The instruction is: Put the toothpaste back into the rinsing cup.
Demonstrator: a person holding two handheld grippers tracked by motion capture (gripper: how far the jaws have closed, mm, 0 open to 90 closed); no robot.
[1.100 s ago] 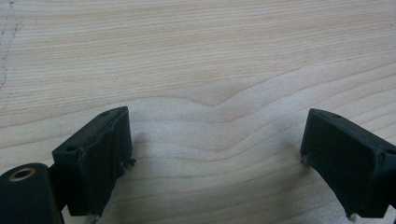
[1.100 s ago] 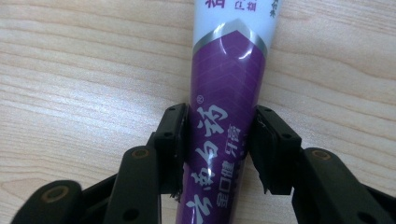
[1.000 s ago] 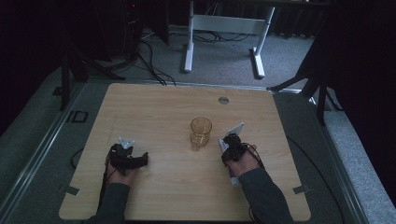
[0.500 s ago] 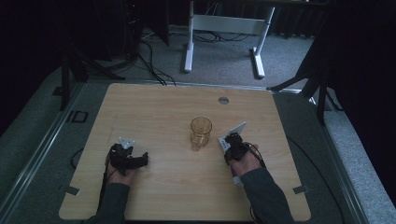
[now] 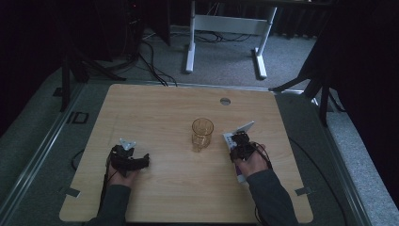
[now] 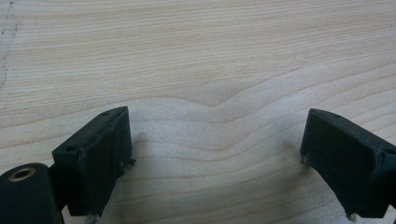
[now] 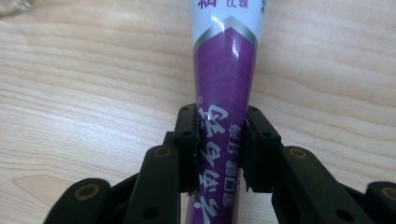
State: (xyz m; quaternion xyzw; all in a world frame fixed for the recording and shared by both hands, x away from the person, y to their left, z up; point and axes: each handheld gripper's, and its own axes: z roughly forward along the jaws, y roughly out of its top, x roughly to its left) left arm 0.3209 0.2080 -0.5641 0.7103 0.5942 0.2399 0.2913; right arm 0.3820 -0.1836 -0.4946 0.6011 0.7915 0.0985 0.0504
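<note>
Near the front edge of the bench (image 5: 188, 197), the right gripper (image 7: 218, 140) has just closed its jaws on a purple-and-white tube (image 7: 223, 84), both pads pressing its sides; the tube lies flat on the wood. Toward the front left corner, the left gripper (image 6: 212, 154) rests wide open, nothing between its jaws. Farther in, mid-bench, stands a clear amber glass (image 5: 202, 133).

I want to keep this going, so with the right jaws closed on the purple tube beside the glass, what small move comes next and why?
Probably lift the tube slightly off the table. The right gripper has just closed its jaws and they now press the tube's sides, while the tube lies flat next to the glass, so a small raise would test the hold.
</note>
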